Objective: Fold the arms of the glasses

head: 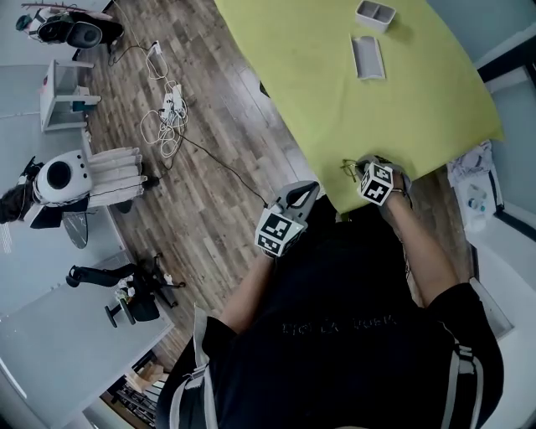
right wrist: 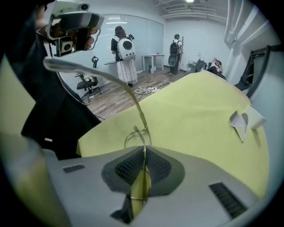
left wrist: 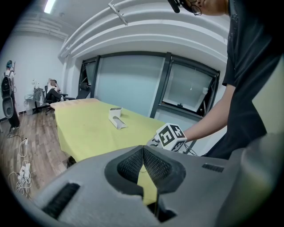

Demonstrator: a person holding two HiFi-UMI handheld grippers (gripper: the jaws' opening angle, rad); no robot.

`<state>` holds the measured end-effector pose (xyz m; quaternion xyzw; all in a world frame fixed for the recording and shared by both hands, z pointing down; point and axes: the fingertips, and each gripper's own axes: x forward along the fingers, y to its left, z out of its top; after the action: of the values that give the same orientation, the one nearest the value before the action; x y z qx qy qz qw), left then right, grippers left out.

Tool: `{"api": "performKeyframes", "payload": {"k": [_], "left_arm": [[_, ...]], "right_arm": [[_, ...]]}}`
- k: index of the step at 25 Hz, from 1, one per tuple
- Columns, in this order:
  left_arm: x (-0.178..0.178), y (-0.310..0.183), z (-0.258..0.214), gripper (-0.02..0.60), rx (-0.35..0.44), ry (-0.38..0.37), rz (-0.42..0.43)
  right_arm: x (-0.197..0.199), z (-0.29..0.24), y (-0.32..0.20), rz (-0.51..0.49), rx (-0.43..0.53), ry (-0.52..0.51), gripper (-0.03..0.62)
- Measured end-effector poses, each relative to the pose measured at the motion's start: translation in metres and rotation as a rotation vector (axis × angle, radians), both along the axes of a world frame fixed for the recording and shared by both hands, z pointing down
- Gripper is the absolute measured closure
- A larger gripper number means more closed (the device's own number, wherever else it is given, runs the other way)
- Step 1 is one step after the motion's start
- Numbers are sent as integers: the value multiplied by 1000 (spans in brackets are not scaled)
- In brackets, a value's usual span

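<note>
The thin gold wire glasses hang over the near edge of the yellow table. My right gripper is shut on their frame. One arm stands unfolded, sweeping up and to the left from the jaws, and a lens rim shows just ahead of the pads. In the head view the glasses are a small shape beside the right gripper at the table's front edge. My left gripper hovers off the table's corner, left of the right one, and in its own view the left gripper is shut on nothing.
A white open case and a small white box lie farther back on the table. Cables and office chairs are on the wooden floor to the left. People stand far off by the glass wall.
</note>
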<state>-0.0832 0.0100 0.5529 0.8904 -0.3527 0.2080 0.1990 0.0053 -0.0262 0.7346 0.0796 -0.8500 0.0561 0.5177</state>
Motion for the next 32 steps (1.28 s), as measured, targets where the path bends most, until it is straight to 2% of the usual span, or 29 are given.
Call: {"api": "performKeyframes", "payload": {"k": [6, 10, 14, 22, 28, 32], "left_arm": [[0, -5, -2, 562, -9, 21, -37], [-1, -9, -6, 562, -8, 41, -71], [-3, -11, -7, 562, -3, 60, -93], [-5, -19, -8, 563, -2, 108, -129], [-2, -22, -5, 563, -3, 121, -126], [-5, -19, -3, 563, -3, 127, -132]], "right_arm": [[-2, 4, 2, -43, 12, 14, 557], [-5, 0, -1, -32, 57, -5, 554], [-8, -8, 4, 7, 44, -49, 553], [-5, -42, 5, 81, 93, -145, 554], [-1, -70, 7, 156, 96, -218, 554], [-1, -80, 17, 151, 101, -226, 554]]}}
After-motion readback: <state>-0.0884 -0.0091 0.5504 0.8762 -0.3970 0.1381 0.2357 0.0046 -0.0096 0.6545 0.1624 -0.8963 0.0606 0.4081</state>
